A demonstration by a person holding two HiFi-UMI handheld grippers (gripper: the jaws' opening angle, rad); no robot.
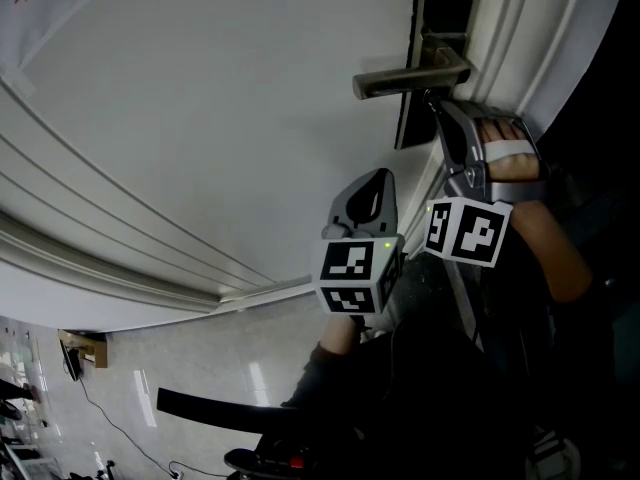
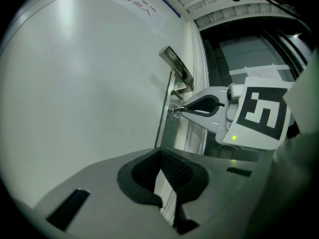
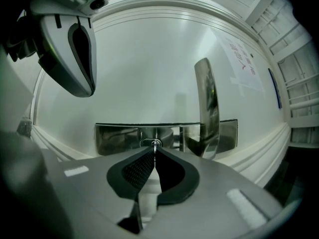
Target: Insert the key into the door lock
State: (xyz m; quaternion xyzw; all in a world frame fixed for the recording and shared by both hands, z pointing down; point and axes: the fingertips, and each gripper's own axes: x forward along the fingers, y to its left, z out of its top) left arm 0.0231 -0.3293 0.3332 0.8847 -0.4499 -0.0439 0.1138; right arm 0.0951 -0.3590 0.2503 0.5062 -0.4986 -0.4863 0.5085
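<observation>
Your left tongs [image 2: 160, 156] are pressed together on nothing, held near the door [image 2: 89, 83]. Your right tongs [image 3: 154, 151] pinch the key [image 3: 155, 144], with its tip at the cylinder in the lock plate [image 3: 114, 138], beside the lever handle [image 3: 207, 103].

Step, as judged: seating the key. Next calls for a straight push, blade lined up with the slot.

Only the left gripper view shows the approach side-on. The head view hides the key.
</observation>
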